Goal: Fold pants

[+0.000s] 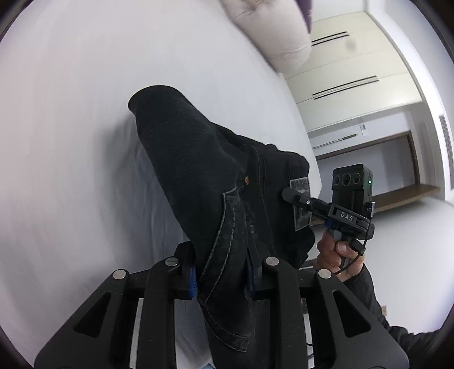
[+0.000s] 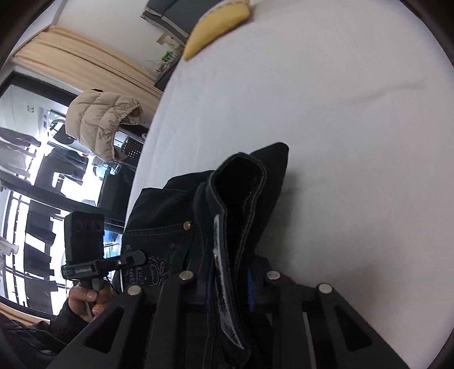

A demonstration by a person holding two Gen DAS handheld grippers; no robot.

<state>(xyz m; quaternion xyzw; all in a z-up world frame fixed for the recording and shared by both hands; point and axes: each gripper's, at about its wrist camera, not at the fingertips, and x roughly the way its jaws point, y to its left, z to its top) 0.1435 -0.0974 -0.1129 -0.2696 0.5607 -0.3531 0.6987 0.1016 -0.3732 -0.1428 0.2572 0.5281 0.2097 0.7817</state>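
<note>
Over the white bed, we are holding the pants up by their waist end, with the folded far end drooping toward the sheet; the lift is probably to let the denim hang straight before we lay it down for a fold. Beyond them a pale pillow is lying at the head of the bed, and a yellow cushion is sitting near its far edge. Our left gripper is clamping the pocket-side cloth between its blue pads, keeping that corner from slipping. Our right gripper is pinching the waistband beside the grey patch, sharing the weight evenly.
</note>
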